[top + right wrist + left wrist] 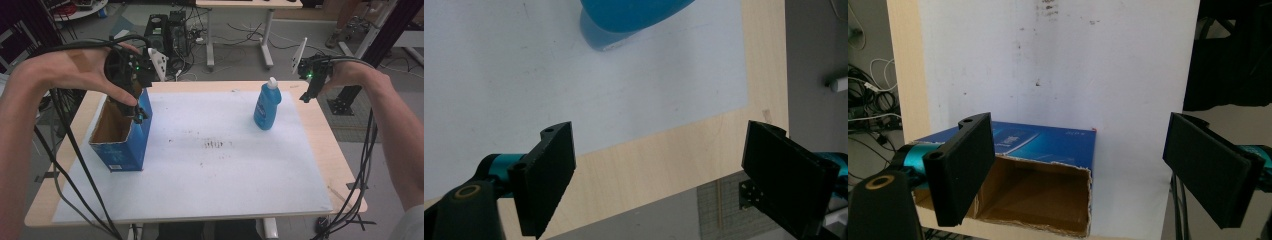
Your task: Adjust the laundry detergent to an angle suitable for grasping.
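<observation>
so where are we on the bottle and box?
Nothing looks done: the blue bottle stands upright on the white mat, apart from the open blue box. In hand: nothing; the left gripper hovers over the box, the right gripper beside the bottle, both open. Grasping remains.

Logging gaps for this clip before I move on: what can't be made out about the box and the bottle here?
- Blue cardboard box: its floor is shadowed in the high view, and the bottom edge cuts its near part in the left gripper view.
- Blue bottle: label print too small in the high view; the top edge cuts off all but its base in the right gripper view.
</observation>
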{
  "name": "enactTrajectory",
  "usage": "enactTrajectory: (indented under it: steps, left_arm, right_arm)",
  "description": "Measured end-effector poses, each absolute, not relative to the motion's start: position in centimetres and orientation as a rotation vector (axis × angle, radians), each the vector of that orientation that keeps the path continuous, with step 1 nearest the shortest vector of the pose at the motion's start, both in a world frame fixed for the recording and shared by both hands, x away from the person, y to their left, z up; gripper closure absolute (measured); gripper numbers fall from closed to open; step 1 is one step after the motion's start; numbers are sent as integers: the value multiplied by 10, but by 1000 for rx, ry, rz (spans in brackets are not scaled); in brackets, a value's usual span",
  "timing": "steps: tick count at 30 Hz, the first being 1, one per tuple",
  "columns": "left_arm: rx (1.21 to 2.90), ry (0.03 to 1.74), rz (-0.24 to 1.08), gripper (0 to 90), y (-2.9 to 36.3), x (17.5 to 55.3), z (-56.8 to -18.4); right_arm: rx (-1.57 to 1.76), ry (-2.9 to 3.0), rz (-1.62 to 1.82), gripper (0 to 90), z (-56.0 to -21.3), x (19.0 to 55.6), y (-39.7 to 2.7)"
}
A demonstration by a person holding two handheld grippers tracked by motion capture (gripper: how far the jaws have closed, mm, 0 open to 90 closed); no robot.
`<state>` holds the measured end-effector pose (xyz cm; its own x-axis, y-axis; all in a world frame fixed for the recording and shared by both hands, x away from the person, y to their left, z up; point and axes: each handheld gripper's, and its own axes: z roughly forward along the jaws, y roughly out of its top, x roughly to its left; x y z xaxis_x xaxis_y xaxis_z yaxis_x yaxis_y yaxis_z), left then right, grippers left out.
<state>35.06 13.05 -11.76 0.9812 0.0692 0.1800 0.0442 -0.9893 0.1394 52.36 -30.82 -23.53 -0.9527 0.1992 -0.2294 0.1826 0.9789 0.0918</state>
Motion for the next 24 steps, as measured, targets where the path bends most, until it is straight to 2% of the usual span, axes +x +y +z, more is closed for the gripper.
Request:
enactTrajectory:
  steps: [24]
  left_arm:
    - [3005,110,270,133,134,354,-125]
  right_arm:
    - [294,2863,92,132,-238,523,-306]
